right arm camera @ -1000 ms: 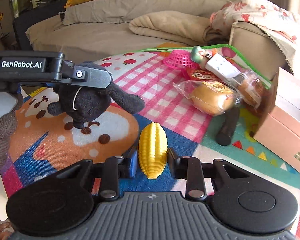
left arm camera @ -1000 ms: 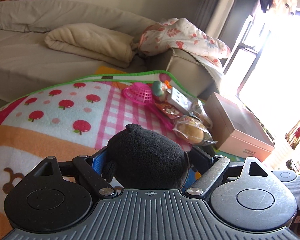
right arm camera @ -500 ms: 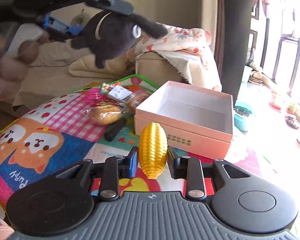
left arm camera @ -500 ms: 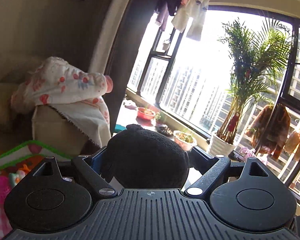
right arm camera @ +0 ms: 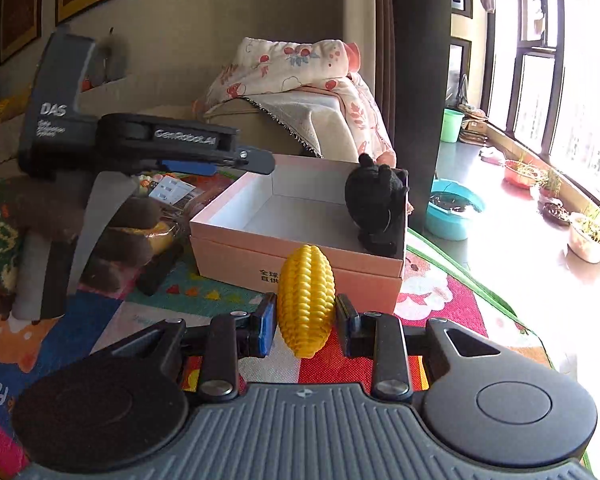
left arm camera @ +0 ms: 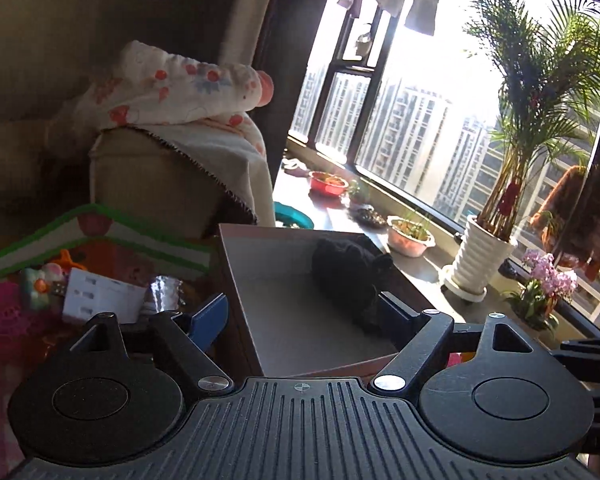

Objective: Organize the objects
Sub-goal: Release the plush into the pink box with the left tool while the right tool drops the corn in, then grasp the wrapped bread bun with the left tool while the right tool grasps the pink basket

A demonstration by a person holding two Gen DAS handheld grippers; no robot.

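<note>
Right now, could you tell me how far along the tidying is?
Done: the black plush toy is in the pink box, and the left gripper is open, jaws just narrowing. In hand: the right gripper holds the toy corn. Left: the packets and toys beside the box.

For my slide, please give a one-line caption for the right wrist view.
Right hand-held gripper holds a toy corn before a pink box with a black plush inside.
</note>
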